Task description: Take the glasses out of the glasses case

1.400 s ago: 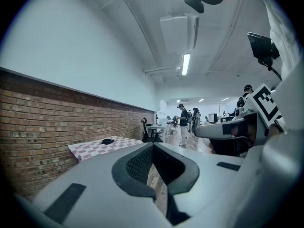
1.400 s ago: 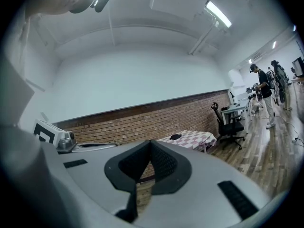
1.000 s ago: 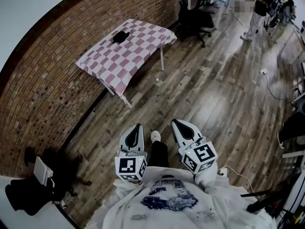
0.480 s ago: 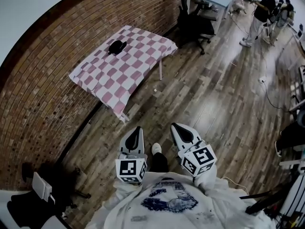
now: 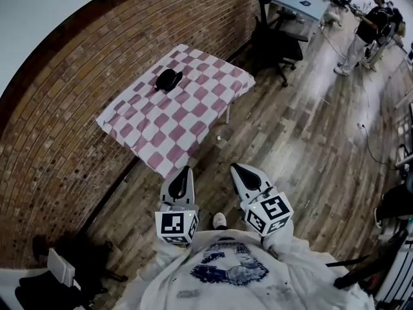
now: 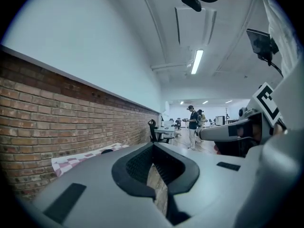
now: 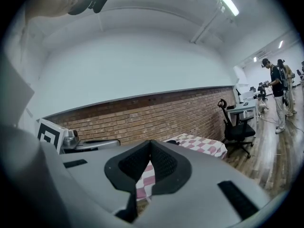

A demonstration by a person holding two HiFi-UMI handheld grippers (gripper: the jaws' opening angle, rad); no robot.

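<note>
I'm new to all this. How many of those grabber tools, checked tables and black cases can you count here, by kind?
Grippers: 2 (left gripper, right gripper)
Table: 1
Case: 1
Total: 4

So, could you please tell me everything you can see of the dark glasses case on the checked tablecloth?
The dark, rounded glasses case lies on the pink-and-white checked tablecloth, towards the table's far side by the red brick wall. It looks black and matt, a low oval lump. Only the cloth touches it. It is too small in view to tell whether it is open or shut.
</note>
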